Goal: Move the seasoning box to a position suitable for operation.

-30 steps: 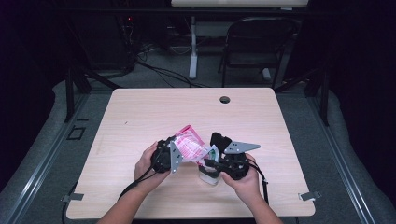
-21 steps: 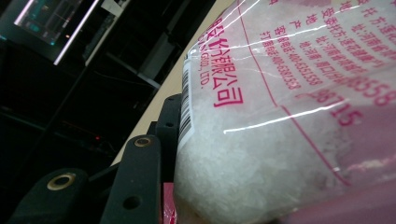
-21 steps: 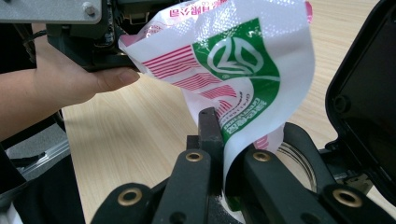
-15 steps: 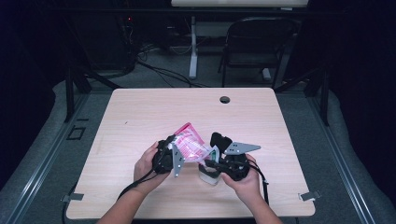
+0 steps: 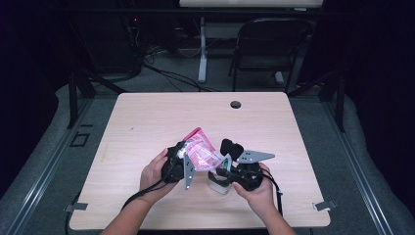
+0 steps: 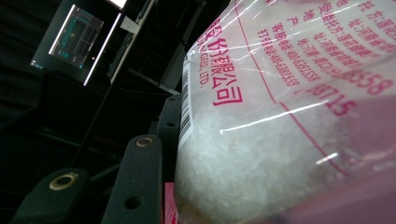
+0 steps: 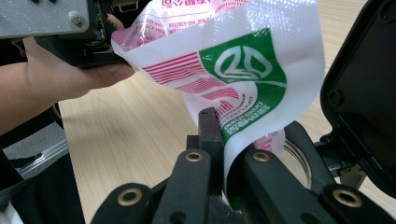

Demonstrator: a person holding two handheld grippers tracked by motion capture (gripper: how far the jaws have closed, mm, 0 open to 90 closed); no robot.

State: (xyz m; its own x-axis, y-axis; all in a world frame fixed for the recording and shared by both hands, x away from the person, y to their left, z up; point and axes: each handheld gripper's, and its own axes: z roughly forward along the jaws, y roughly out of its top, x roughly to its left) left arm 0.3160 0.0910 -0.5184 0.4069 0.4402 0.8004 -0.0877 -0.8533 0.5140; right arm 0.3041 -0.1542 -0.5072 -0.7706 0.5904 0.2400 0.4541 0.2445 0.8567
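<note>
1. The wooden table point(image 5: 147, 127) carries the work near its front edge, where both of the person's hands meet.
2. The bag point(image 5: 199, 149), a printed plastic pouch of white crystals, hangs tilted above the table between the two grippers, over a small clear container point(image 5: 219, 184) that stands on the wood.
3. The left gripper point(image 5: 180, 164) holds the bag's filled body, its jaws about half apart around the bulk. In the left gripper view the crystals point(image 6: 252, 158) press against the film.
4. The right gripper point(image 7: 224, 154) has its jaws fully pinched on the bag's thin, empty edge.
5. The bag looks soft and slick, and its loose contents likely shift the weight as it tips, so the film could slide from a pinch. The full part probably suits a broad hold, and the flat edge a tight one.
</note>
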